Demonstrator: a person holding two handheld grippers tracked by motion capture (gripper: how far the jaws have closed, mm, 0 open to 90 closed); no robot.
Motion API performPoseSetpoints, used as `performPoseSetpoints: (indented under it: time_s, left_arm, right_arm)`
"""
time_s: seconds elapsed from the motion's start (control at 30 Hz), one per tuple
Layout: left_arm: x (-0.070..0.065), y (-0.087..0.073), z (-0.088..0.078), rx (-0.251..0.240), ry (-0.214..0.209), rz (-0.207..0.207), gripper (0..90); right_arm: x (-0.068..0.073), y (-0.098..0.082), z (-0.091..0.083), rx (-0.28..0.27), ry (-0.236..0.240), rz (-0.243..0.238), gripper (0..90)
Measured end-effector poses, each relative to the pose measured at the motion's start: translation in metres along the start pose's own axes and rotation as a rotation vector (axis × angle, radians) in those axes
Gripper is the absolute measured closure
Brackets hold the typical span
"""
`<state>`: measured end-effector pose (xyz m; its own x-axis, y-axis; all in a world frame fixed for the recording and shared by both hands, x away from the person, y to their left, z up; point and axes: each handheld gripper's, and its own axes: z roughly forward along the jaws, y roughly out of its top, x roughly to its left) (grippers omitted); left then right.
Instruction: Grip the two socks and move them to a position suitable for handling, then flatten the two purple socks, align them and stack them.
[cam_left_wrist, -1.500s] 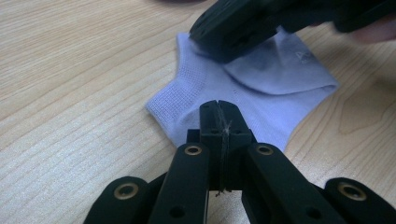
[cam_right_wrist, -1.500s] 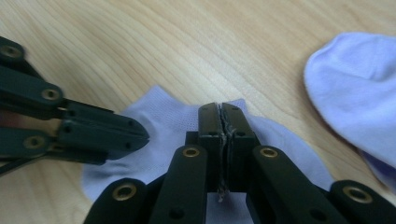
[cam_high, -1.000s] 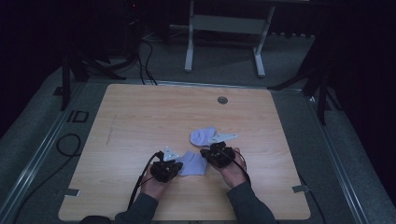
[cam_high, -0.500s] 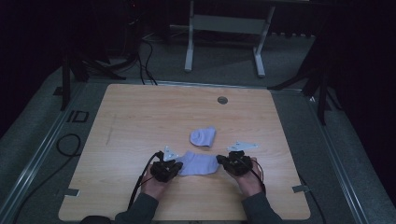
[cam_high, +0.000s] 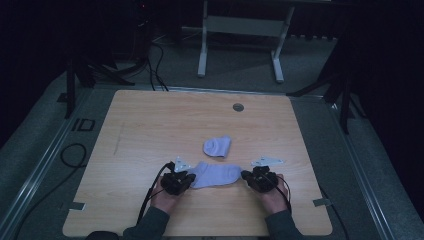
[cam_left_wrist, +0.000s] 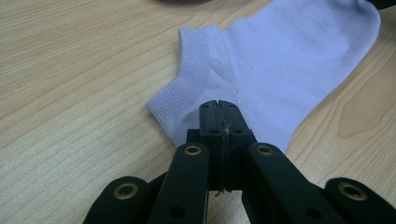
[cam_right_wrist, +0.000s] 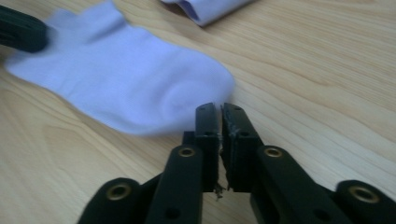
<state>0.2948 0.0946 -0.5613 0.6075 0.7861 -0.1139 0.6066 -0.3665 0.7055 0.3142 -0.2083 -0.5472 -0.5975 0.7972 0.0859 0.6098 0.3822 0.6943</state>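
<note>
In the high view my right hand-held gripper (cam_high: 246, 175) has slid away from the folded sock (cam_high: 217, 147) at twelve o'clock to the flat sock's (cam_high: 216, 175) three o'clock end; the left hand-held gripper (cam_high: 189, 178) sits at nine.

Left gripper view: jaws closed on the sock's cuff edge.

Right gripper view: jaws have just been parting to a slit, nothing between them, toe just ahead on the surface (cam_right_wrist: 327, 70). I judge a toe pinch comes next.

both grippers, left gripper (cam_high: 186, 180) and right gripper (cam_high: 251, 177), are black with brass-ringed screws, grey three-cornered plates at twelve o'clock and black cables; sleeves (cam_high: 149, 225) are dark.
</note>
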Motion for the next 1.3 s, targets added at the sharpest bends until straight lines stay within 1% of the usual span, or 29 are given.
performPoseSetpoints:
  time_s: [0.03,0.13,0.3,0.4,0.43,0.47,0.53,0.57,0.6,0.67,0.7,0.73,0.77,0.8,0.87,0.9,0.97,1.03,1.1,1.13,1.3]
  left_arm:
    - [0.000,0.000,0.000,0.000,0.000,-0.001,89.2]
    - [0.000,0.000,0.000,0.001,-0.001,-0.004,88.8]
    - [0.000,-0.001,-0.001,0.000,-0.008,-0.009,85.9]
    - [-0.001,-0.001,-0.001,-0.003,-0.010,-0.014,84.3]
    - [-0.001,-0.001,-0.001,-0.003,-0.012,-0.016,84.3]
    - [-0.001,-0.001,-0.001,-0.003,-0.012,-0.016,84.3]
    - [-0.001,-0.001,-0.001,-0.003,-0.014,-0.017,84.1]
    - [-0.001,-0.002,-0.001,-0.003,-0.017,-0.016,84.1]
    - [-0.001,-0.002,-0.001,-0.003,-0.016,-0.010,82.1]
    - [-0.002,-0.002,-0.001,-0.007,-0.015,-0.012,81.6]
    - [-0.002,-0.002,-0.001,-0.008,-0.012,-0.011,81.2]
    - [-0.002,-0.002,-0.001,-0.004,-0.012,-0.007,80.9]
    - [-0.002,-0.002,-0.002,-0.004,-0.011,-0.004,80.9]
    - [-0.003,-0.002,-0.002,-0.006,-0.010,-0.006,80.8]
    - [-0.003,-0.002,-0.001,-0.010,-0.011,-0.008,80.7]
    - [-0.002,-0.002,-0.001,-0.009,-0.012,-0.007,80.5]
    - [-0.002,-0.002,-0.001,-0.008,-0.016,-0.011,80.4]
    - [-0.002,-0.002,-0.001,-0.004,-0.019,-0.005,79.9]
    - [-0.002,-0.002,-0.001,-0.004,-0.019,-0.005,79.5]
    - [-0.002,-0.002,-0.001,-0.006,-0.021,-0.007,79.3]
    - [-0.002,-0.002,-0.001,-0.010,-0.021,-0.010,78.9]
  right_arm:
    - [-0.002,-0.001,0.000,0.004,-0.004,0.009,81.1]
    - [-0.005,-0.003,-0.001,0.002,-0.011,0.017,78.3]
    - [-0.006,0.001,-0.008,-0.040,-0.019,0.024,74.2]
    - [-0.006,0.004,-0.011,-0.049,-0.022,0.021,72.5]
    - [-0.005,0.009,-0.012,-0.063,-0.019,0.012,71.8]
    - [-0.005,0.011,-0.012,-0.065,-0.017,0.007,71.5]
    - [-0.005,0.011,-0.012,-0.065,-0.017,0.007,71.5]
    - [-0.003,0.015,-0.012,-0.070,-0.015,-0.001,70.5]
    - [0.001,0.023,-0.011,-0.079,-0.004,-0.022,69.4]
    - [0.004,0.030,-0.010,-0.083,0.005,-0.039,68.3]
    - [0.007,0.036,-0.008,-0.085,0.012,-0.050,68.3]
    - [0.011,0.043,-0.005,-0.080,0.012,-0.075,68.3]
    - [0.013,0.048,-0.002,-0.075,0.012,-0.085,68.3]
    - [0.015,0.053,0.002,-0.071,0.010,-0.105,68.3]
    - [0.018,0.061,0.009,-0.062,-0.012,-0.141,69.1]
    - [0.019,0.064,0.014,-0.053,-0.012,-0.150,69.4]
    - [0.021,0.071,0.021,-0.042,-0.006,-0.161,70.0]
    - [0.023,0.077,0.028,-0.029,0.003,-0.167,70.3]
    - [0.024,0.079,0.031,-0.022,0.007,-0.168,70.3]
    - [0.026,0.085,0.037,-0.013,0.012,-0.175,70.3]
    - [0.031,0.097,0.049,0.008,0.032,-0.203,70.2]
